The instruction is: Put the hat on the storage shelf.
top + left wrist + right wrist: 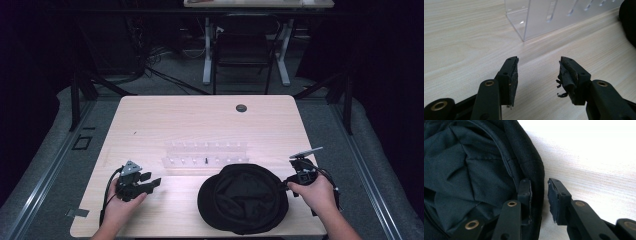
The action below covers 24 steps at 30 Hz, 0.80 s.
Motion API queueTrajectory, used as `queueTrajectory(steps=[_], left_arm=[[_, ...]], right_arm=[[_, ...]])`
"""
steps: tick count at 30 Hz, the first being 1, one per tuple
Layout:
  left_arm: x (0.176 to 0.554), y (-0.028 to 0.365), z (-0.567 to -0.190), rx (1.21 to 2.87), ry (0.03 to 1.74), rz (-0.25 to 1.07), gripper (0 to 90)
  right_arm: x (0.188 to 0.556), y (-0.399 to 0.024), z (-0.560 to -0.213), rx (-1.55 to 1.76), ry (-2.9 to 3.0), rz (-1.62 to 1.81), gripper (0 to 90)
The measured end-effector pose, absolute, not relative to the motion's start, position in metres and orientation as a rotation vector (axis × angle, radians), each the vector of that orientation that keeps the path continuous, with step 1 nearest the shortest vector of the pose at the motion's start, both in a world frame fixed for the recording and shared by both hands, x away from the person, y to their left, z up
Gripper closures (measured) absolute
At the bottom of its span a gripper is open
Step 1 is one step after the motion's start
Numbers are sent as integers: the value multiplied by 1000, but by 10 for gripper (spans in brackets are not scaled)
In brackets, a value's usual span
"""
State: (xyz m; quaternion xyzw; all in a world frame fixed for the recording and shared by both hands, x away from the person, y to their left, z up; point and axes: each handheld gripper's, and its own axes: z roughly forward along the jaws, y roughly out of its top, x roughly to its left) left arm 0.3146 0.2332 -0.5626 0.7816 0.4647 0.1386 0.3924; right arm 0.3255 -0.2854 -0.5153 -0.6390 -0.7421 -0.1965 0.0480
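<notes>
Hand-held gripper on the left [150, 180] is resting low over the tabletop [200, 125] with its jaws standing spread and nothing between them; in the left gripper view it is pointing toward the corner of the clear acrylic rack [544, 20]. Moving rightward, the black hat [243, 197] is lying crown-down near the front edge, its lining facing up. At its right rim the right hand-held gripper [539, 195] is straddling the brim [536, 175], one jaw inside the hat and one outside, and a gap seems to be remaining on the outer side, so it is not yet pinching. For a good grasp, the jaws should be sliding deeper over the brim before closing, so they are catching the stiff edge rather than loose lining. The person's right hand [312, 192] is covering the jaws from above, the hat's dark folds are hard to read, and small items in the rack are too tiny to identify.
</notes>
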Motion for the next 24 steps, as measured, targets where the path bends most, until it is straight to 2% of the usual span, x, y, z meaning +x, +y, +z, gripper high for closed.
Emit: queueTrajectory(steps=[13, 19, 24], left_arm=[[315, 233, -563, 1984, 1180, 354, 496], [315, 233, -563, 1988, 1178, 350, 496], [315, 232, -563, 1996, 1179, 349, 495]], right_arm=[[330, -282, -520, -1921, -2259, -512, 763], [331, -282, -525, -1916, -2233, -517, 733], [336, -283, -528, -1877, -2249, -455, 751]])
